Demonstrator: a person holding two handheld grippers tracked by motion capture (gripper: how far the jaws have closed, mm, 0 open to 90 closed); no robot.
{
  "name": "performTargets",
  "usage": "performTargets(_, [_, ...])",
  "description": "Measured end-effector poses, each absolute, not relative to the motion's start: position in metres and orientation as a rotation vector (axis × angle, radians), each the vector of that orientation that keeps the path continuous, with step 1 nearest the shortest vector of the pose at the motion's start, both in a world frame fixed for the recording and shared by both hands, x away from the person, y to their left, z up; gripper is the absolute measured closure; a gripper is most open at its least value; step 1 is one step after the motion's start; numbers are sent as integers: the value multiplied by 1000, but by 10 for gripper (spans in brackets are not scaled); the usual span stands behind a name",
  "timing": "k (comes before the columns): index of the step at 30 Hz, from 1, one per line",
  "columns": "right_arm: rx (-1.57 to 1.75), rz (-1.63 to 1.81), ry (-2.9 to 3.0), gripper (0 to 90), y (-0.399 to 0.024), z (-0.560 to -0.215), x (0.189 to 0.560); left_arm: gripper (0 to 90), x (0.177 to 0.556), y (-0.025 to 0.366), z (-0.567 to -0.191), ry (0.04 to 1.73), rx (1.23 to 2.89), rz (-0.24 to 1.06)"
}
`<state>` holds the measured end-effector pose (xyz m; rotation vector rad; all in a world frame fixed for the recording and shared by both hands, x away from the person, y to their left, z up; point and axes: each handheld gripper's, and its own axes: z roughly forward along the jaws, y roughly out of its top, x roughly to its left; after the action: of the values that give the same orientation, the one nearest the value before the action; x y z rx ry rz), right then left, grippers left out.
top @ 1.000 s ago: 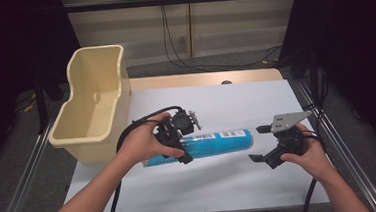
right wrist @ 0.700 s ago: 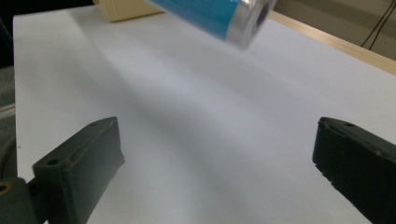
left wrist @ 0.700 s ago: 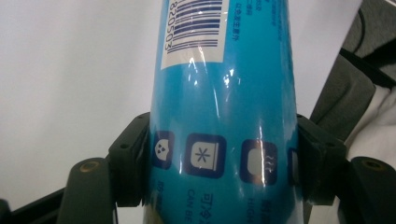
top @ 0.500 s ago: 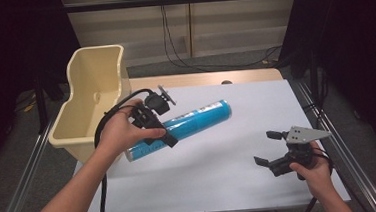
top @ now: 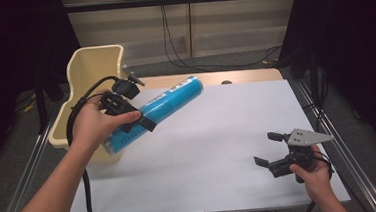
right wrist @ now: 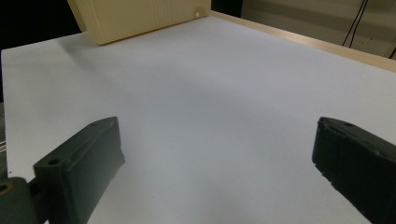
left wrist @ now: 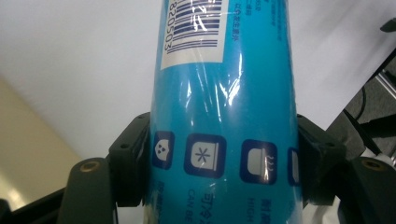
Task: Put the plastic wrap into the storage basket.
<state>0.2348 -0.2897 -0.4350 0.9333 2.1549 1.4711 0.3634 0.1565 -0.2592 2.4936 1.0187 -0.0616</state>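
Observation:
A long blue cylinder (top: 158, 109) with a barcode label is lifted off the table at the left, tilted, its near end over the rim of the cream bin (top: 89, 69). My left gripper (top: 128, 109) is shut on the blue cylinder (left wrist: 224, 116) across its middle; in the left gripper view both black jaws press its sides. My right gripper (top: 269, 149) rests low near the table's front right corner, held by a hand, jaws wide apart with only white tabletop (right wrist: 219, 93) between them.
The cream bin (right wrist: 135, 16) stands at the table's left edge, partly off it. The white table (top: 227, 128) has a wooden far edge and metal rails along both sides. Cables hang behind the table.
My left gripper has carried the blue cylinder up and leftward, toward the cream bin. My right gripper has let go of its end and drawn back to the front right, open.

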Motion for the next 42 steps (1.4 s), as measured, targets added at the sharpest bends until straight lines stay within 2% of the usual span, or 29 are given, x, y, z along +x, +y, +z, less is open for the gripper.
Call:
performTargets(26, [900, 1472, 2167, 13, -291, -437, 229, 322, 366, 269, -248, 1542, 2176, 65])
performTargets(31, [894, 1473, 2171, 13, -290, -438, 228, 322, 365, 288, -248, 1593, 2110, 74])
performTargets(42, [881, 1461, 2183, 13, -287, -439, 229, 321, 369, 294, -263, 1709, 2116, 91])
